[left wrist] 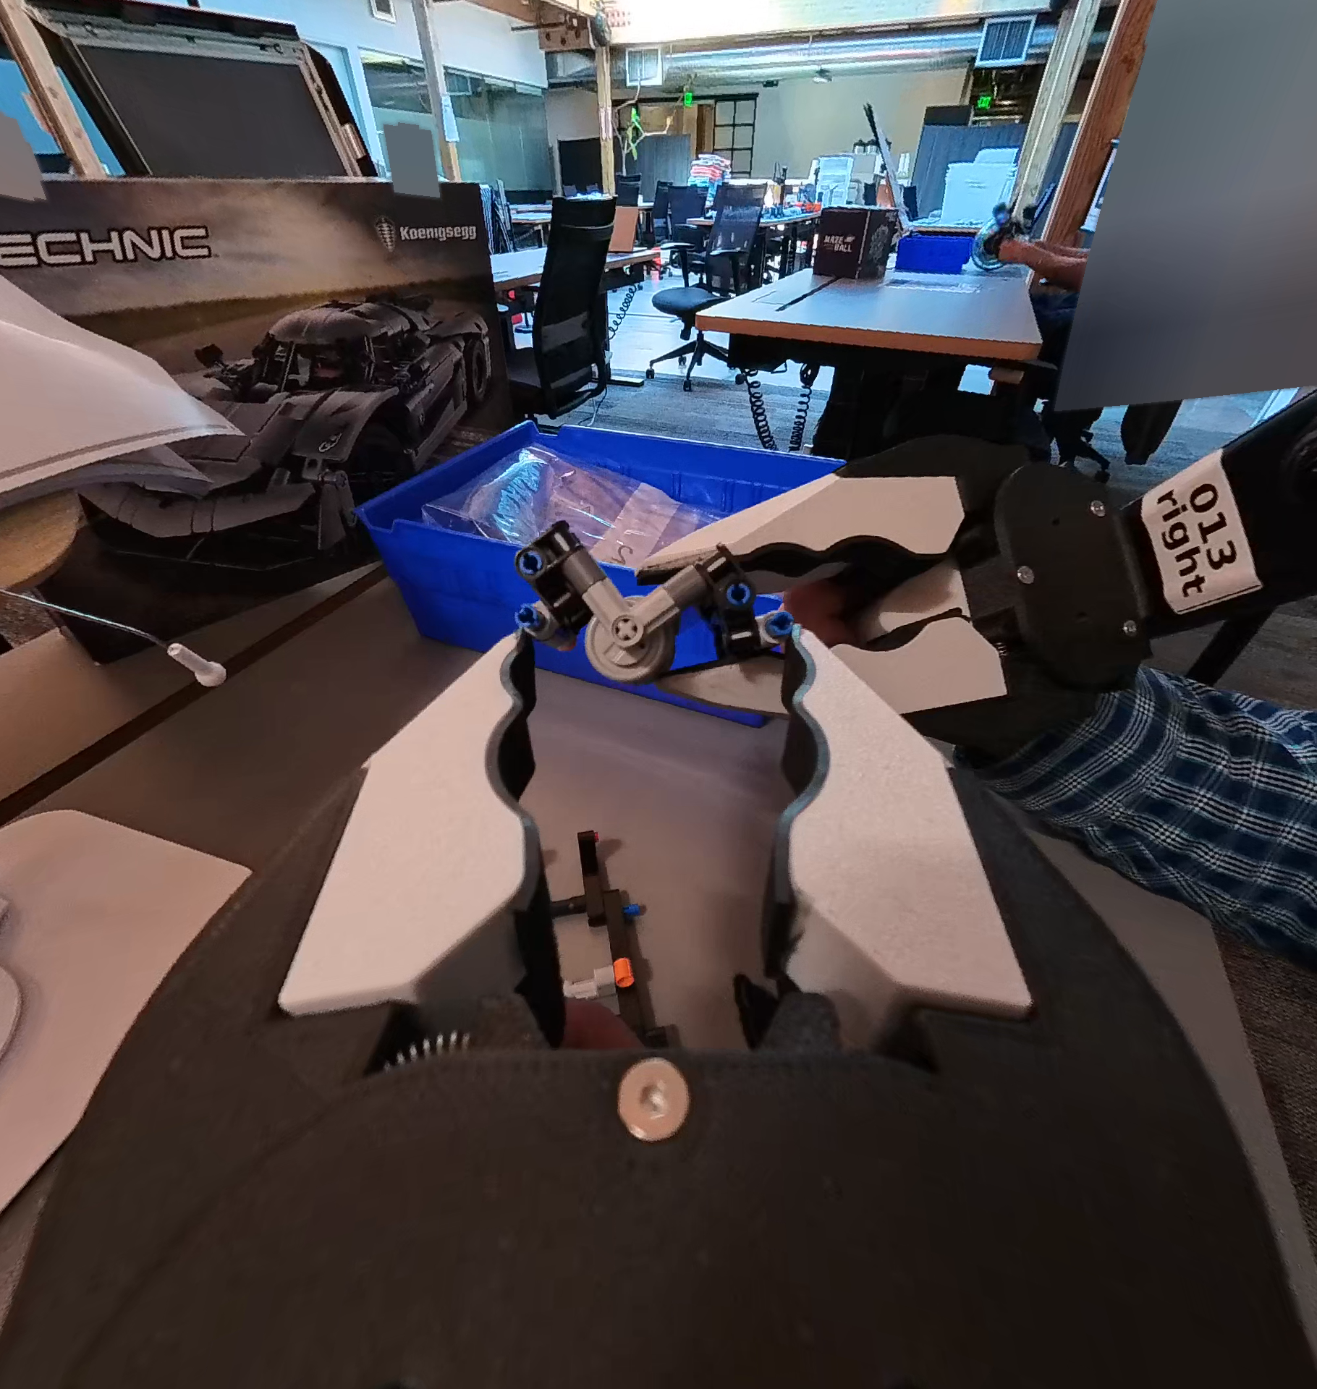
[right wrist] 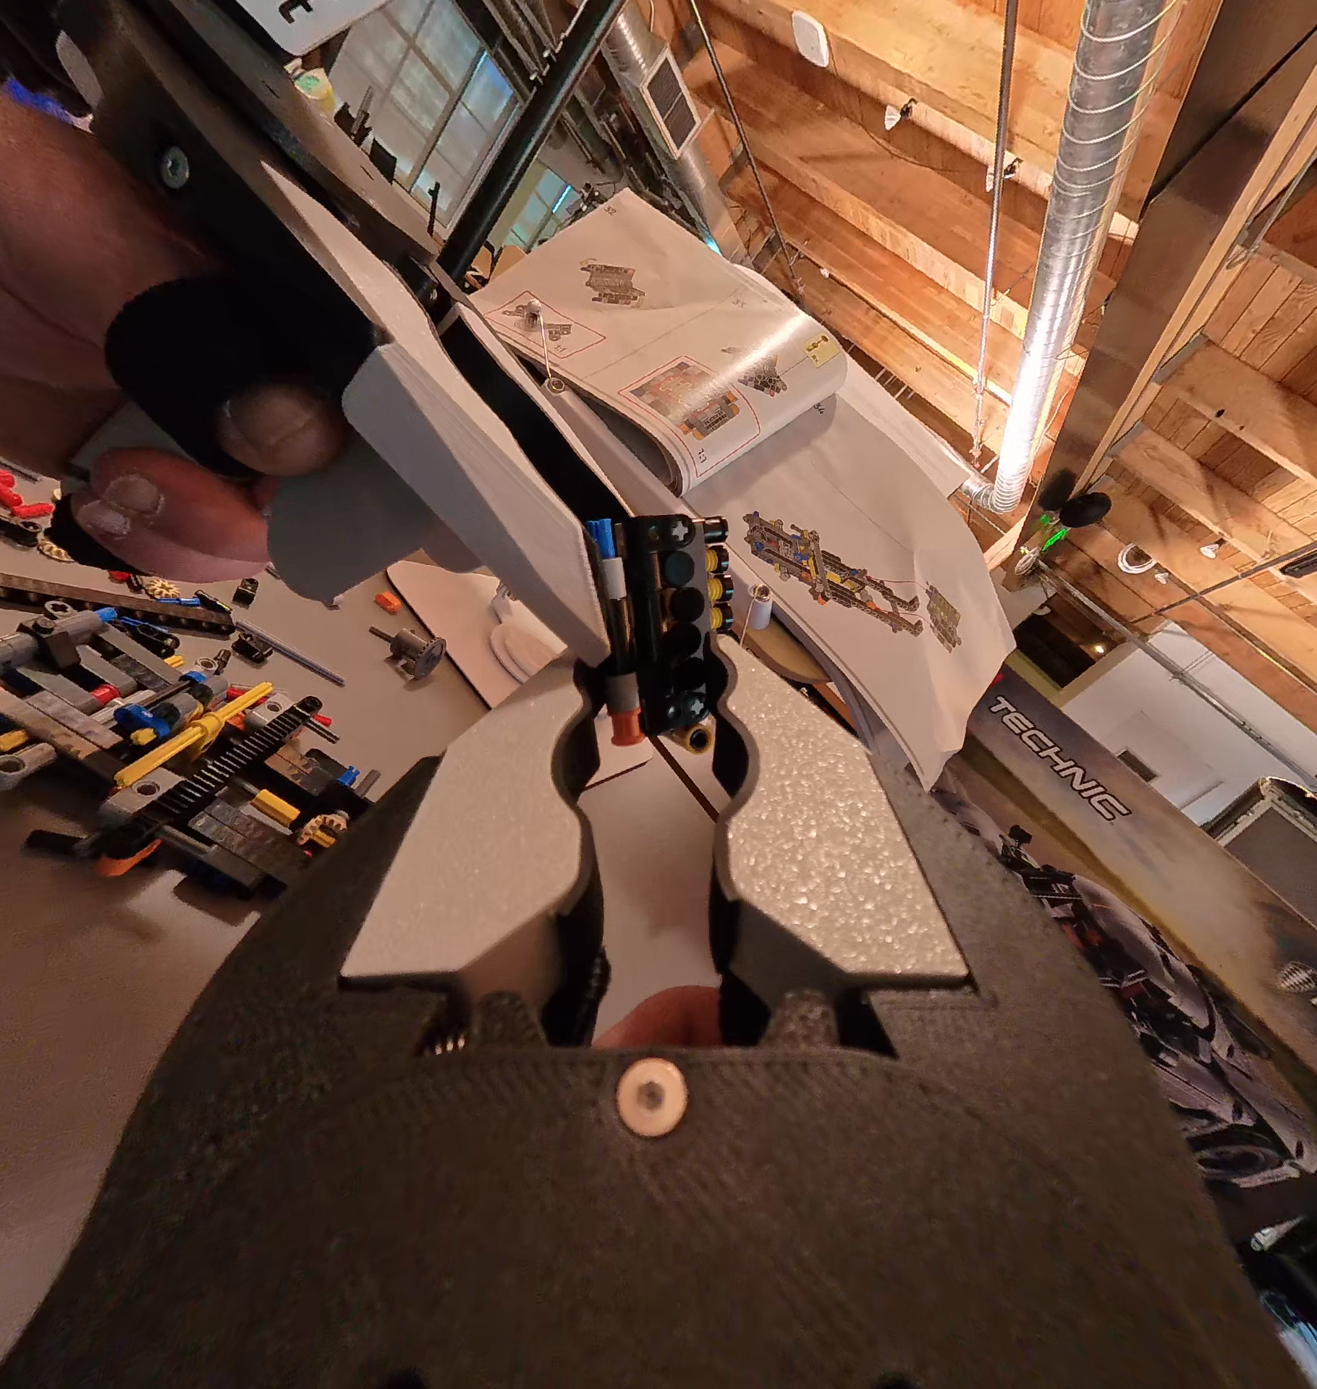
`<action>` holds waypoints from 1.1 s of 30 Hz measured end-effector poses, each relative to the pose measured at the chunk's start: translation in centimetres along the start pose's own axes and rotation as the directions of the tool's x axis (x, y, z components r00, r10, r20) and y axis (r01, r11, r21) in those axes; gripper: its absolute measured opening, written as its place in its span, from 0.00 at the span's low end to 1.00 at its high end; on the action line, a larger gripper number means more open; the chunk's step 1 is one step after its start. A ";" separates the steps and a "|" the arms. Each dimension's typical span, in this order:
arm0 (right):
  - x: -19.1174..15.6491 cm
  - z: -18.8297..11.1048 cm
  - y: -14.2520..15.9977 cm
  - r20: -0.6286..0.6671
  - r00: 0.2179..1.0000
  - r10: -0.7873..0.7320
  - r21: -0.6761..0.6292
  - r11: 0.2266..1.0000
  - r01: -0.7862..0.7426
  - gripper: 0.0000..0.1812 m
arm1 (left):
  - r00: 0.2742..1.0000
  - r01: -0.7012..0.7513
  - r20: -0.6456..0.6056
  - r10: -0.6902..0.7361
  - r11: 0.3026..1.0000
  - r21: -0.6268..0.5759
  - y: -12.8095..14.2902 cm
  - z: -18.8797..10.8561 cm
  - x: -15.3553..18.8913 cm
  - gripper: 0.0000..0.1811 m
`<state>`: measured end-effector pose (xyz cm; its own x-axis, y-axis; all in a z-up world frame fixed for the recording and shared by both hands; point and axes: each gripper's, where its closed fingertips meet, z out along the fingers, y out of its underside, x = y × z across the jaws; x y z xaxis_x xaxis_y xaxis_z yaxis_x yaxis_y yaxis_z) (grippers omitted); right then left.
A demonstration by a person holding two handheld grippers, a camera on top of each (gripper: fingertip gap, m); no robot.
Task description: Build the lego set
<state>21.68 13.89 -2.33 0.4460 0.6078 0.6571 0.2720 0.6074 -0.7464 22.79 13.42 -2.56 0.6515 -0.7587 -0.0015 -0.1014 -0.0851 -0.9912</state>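
A small lego assembly (left wrist: 625,639) of grey arms, a grey wheel, black connectors and blue pins hangs in the air above the table. My right gripper (left wrist: 652,630) comes in from the right and is shut on the assembly's right arm. In the right wrist view the assembly (right wrist: 674,624) shows end-on as a black beam with yellow and blue pins, clamped between the right gripper's (right wrist: 655,688) fingertips. My left gripper (left wrist: 655,650) is open wide, its fingertips flanking the assembly at the outer blue pins. One finger of the left gripper (right wrist: 490,481) lies along the assembly's left side.
A blue bin (left wrist: 452,571) with bagged parts stands behind the assembly. The set's box (left wrist: 264,338) and an open instruction booklet (right wrist: 716,361) stand at the back. A half-built chassis (right wrist: 152,751) and loose parts lie on the table. A black lego piece (left wrist: 603,902) lies below the left gripper. The grippers are tip to tip, or close to it. Both grippers' tips are roughly 15 centimetres from the black lego piece (left wrist: 603,902).
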 end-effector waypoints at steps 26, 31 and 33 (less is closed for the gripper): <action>0.7 -0.1 -0.2 0.015 0.992 0.125 0.046 0.991 -0.125 0.13 | 1.000 0.000 0.003 0.000 1.000 0.020 -0.6 0.2 0.5 0.40; 0.3 -0.1 -0.5 0.028 0.994 0.106 0.056 0.993 -0.108 0.13 | 1.000 0.018 0.005 -0.018 0.999 0.036 -0.8 0.3 0.3 0.38; 0.3 -0.1 -0.5 0.025 0.995 0.101 0.055 0.993 -0.102 0.13 | 1.000 0.019 0.006 -0.019 0.999 0.042 -0.9 0.3 0.4 0.37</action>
<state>21.78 13.75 -1.79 0.4499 0.6786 0.5806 0.1779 0.5690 -0.8029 23.36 13.44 -1.73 0.6575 -0.7532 0.0169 -0.0575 -0.0725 -0.9957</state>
